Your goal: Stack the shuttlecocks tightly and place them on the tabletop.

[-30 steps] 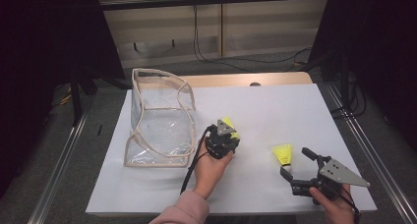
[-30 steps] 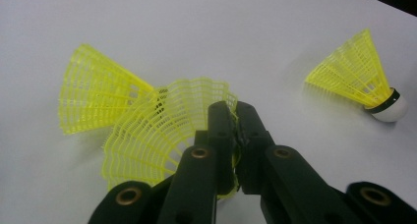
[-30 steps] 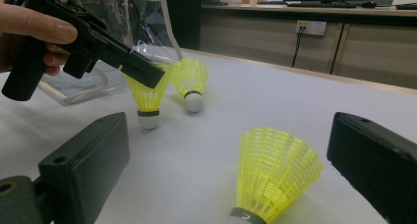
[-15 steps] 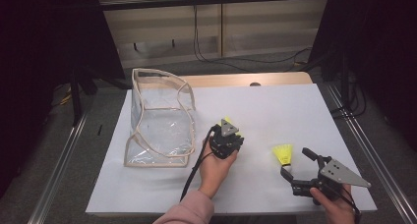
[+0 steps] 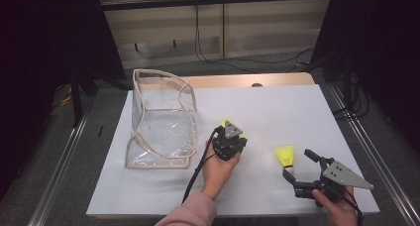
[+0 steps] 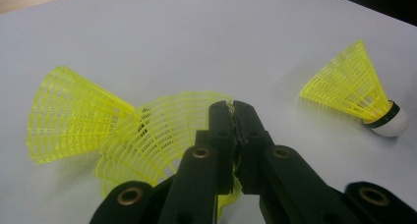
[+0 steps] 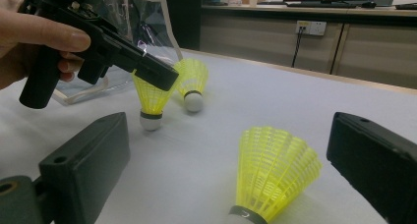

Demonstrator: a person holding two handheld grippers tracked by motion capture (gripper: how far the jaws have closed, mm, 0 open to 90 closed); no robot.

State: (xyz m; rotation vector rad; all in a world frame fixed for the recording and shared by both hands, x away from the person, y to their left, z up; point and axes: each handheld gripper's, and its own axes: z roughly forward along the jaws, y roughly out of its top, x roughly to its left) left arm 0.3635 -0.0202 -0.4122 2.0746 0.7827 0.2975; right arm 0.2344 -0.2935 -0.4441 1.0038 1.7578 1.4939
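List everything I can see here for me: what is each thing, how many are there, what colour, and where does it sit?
Shuttlecocks: three, yellow with white tips; one pinched by its skirt in the left gripper, one lying just beyond it, one between the right gripper's open jaws.
Clear bag: one, see-through with beige trim, open, on the left of the sheet.
White sheet: one, covering the tabletop.
Wooden table: one, light brown, edge showing at the far side.
Cables: several, black, on the floor behind the table.
Left gripper: one, black, shut on a shuttlecock, mid-table.
Right gripper: one, black with grey plate, open, near right corner.
Hands: two, each holding a gripper.
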